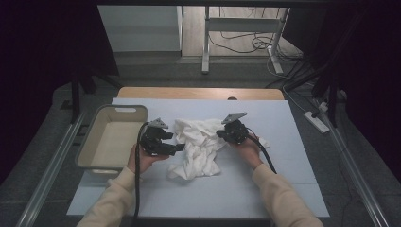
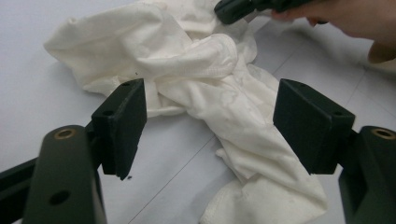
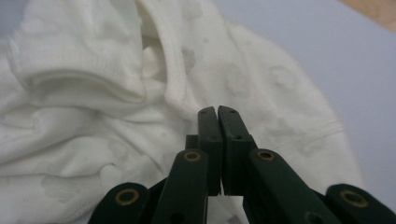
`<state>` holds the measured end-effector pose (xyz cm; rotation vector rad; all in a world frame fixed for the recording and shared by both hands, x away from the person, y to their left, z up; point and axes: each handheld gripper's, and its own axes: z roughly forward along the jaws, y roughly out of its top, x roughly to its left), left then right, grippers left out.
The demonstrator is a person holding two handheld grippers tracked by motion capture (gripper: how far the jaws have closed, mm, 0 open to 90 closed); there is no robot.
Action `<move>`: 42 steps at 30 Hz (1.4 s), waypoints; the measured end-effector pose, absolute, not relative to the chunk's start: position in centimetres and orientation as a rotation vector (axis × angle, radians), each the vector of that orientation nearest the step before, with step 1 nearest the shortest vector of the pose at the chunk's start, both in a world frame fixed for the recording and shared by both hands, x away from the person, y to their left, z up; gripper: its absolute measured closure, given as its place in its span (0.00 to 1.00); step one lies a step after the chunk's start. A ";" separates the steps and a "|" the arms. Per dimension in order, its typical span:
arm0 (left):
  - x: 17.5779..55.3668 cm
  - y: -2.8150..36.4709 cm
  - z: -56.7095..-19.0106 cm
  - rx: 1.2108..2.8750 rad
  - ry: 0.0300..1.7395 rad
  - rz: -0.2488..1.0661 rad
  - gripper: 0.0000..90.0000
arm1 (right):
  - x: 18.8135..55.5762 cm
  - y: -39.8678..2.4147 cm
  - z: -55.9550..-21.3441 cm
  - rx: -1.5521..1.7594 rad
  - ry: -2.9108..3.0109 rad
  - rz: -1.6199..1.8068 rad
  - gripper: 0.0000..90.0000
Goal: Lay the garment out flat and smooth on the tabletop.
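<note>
An empty beige basket [image 1: 101, 142] is seen at the left of the worktop [image 1: 283, 142]. Beside it, the left tool [image 1: 176, 148] is held with its jaws spread wide, nothing gripped, at the edge of the crumpled white garment [image 1: 198, 146] lying mid-worktop. The right tool [image 1: 220, 135] is closed tight at the garment's right side; whether a fold is pinched cannot be told. The work is judged barely begun: the garment remains unsorted, the basket unfilled.

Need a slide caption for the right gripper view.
Right hand-held gripper shut, jaws together against a crumpled white garment on the pale blue table.
</note>
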<state>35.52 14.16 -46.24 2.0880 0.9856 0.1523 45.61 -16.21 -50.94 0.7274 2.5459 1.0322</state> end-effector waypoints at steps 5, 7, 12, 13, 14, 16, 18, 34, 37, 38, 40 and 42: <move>35.5 14.1 -46.3 2.091 0.986 0.152 0.29 | 45.8 -17.5 -49.4 0.766 2.488 1.106 0.98; 35.5 14.1 -46.3 2.091 0.986 0.152 0.29 | 45.9 -18.0 -48.8 0.782 2.467 1.127 0.98; 35.6 14.0 -46.3 2.095 0.985 0.154 0.29 | 46.8 -19.2 -48.5 0.821 2.431 1.142 0.98; 35.6 14.0 -46.3 2.096 0.985 0.154 0.29 | 46.8 -19.2 -48.5 0.821 2.431 1.142 0.98; 35.6 14.0 -46.3 2.097 0.985 0.154 0.29 | 47.0 -19.4 -48.6 0.832 2.425 1.145 0.98; 35.5 14.0 -46.4 2.098 0.987 0.154 0.29 | 47.4 -19.9 -48.7 0.859 2.416 1.150 0.98; 35.5 14.0 -46.4 2.097 0.993 0.154 0.29 | 48.1 -20.6 -48.8 0.890 2.398 1.153 0.98; 35.6 14.2 -46.6 2.093 1.002 0.146 0.29 | 50.9 -23.2 -49.5 1.007 2.355 1.169 0.98; 35.6 14.2 -46.6 2.093 1.002 0.144 0.29 | 51.1 -23.2 -49.9 1.021 2.367 1.149 0.98; 35.6 14.2 -46.6 2.092 1.003 0.142 0.29 | 51.1 -23.2 -49.9 1.024 2.370 1.146 0.98; 35.7 14.3 -46.6 2.092 1.002 0.142 0.29 | 50.9 -23.2 -49.7 1.028 2.364 1.149 0.89; 35.7 14.3 -46.6 2.091 1.002 0.142 0.29 | 50.1 -22.9 -48.8 1.019 2.329 1.145 0.76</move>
